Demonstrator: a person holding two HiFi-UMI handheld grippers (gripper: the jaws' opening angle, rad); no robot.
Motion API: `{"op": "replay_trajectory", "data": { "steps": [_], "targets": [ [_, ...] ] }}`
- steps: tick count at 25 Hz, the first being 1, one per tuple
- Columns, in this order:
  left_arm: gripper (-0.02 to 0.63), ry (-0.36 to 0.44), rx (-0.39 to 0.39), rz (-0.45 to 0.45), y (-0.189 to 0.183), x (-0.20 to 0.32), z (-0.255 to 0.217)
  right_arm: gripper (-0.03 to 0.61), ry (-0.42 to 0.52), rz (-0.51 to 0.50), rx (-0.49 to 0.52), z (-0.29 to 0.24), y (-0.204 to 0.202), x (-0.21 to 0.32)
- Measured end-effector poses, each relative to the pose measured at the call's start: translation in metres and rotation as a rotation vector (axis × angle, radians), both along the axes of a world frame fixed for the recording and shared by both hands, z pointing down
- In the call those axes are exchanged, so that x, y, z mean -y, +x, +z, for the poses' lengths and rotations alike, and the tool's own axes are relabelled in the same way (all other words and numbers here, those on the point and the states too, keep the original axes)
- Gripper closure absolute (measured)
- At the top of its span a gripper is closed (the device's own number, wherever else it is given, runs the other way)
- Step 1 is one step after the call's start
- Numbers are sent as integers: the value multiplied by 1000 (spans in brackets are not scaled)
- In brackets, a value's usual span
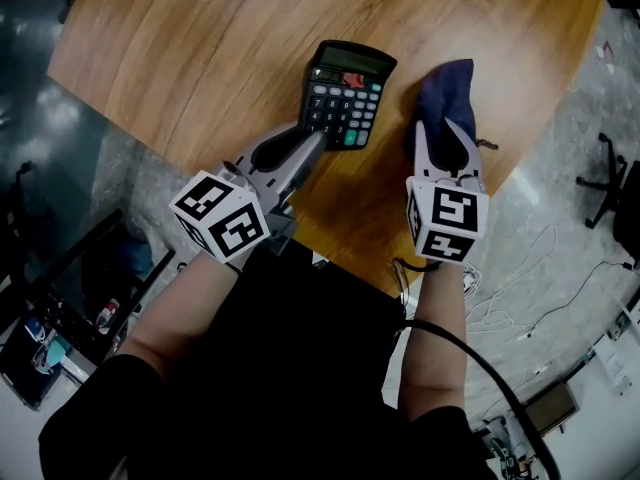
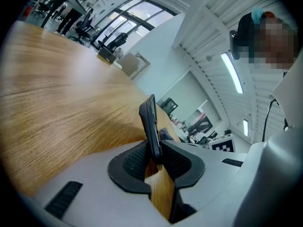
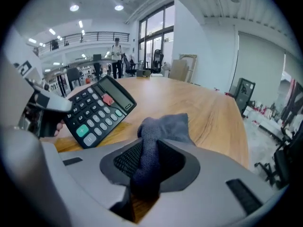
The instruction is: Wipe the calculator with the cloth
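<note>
Left claw (image 2: 156,161) clamps calculator (image 2: 150,124) edge-on (right gripper view shows keys (image 3: 93,115)).

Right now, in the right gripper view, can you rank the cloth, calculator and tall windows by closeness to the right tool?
1. The cloth, between the jaws of the right tool.
2. The calculator, just to its left.
3. The tall windows, far across the room.

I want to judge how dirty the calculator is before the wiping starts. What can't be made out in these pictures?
- Dust or smears on the calculator: too small and dark in the head view; edge-on in the left gripper view.
- Reading on the display: too small or edge-on in every view.
- Underside of the cloth: hidden against the table.
- Table's far edge: cut off by the head view's top edge.
</note>
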State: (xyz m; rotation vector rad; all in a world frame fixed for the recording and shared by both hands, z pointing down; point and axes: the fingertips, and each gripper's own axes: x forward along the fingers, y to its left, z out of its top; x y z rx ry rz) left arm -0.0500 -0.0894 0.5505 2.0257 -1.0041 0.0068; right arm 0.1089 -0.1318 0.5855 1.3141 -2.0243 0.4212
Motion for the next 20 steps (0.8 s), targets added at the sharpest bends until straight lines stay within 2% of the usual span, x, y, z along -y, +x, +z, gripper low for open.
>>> {"op": "replay_trajectory", "data": {
  "steps": [3, 8, 10, 15, 20],
  "targets": [
    [538, 1, -5, 5, 0, -1, -4, 487, 48, -20, 81, -23, -4, -3],
    [541, 0, -32, 12, 1, 1, -11, 494, 238, -71, 237, -98, -41, -3],
    [541, 0, -53, 21, 4, 1, -17, 494, 281, -88, 280, -114, -55, 3],
    [541, 28, -118, 66, 24, 0, -55, 494, 250, -141, 338, -127, -83, 10],
    [541, 53, -150, 71, 28, 2, -98, 495, 224, -206, 397, -168, -101, -19]
  ]
}}
